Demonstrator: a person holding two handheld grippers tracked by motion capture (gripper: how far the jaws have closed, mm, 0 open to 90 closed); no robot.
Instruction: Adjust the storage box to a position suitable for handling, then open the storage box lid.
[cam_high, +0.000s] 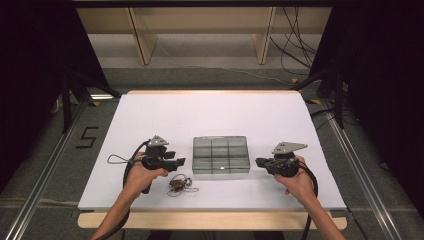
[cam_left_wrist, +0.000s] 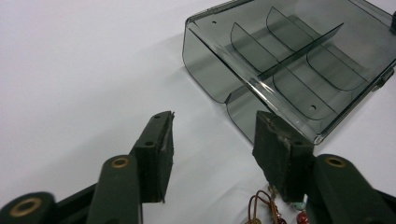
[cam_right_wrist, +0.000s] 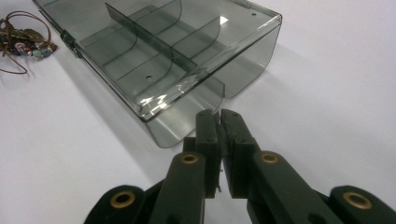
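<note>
From the high view, a smoky clear divided box (cam_high: 221, 154) sat closed near the middle of the white counter (cam_high: 210, 115). The left claw (cam_high: 181, 161) hovered just beside its left side, the right claw (cam_high: 258, 162) just beside its right. A small tangle of wire and beads (cam_high: 179, 184) lay on the counter in front of the box, near the left hand (cam_high: 145, 175).

In the left gripper view, the left claw (cam_left_wrist: 214, 135) stood apart with nothing between its jaws; the box (cam_left_wrist: 299, 60) lay just ahead and the tangle (cam_left_wrist: 268, 210) showed beneath.

In the right gripper view, the right claw (cam_right_wrist: 218, 119) was together, empty, close to the box (cam_right_wrist: 163, 56); the tangle (cam_right_wrist: 23, 39) lay beyond.
</note>
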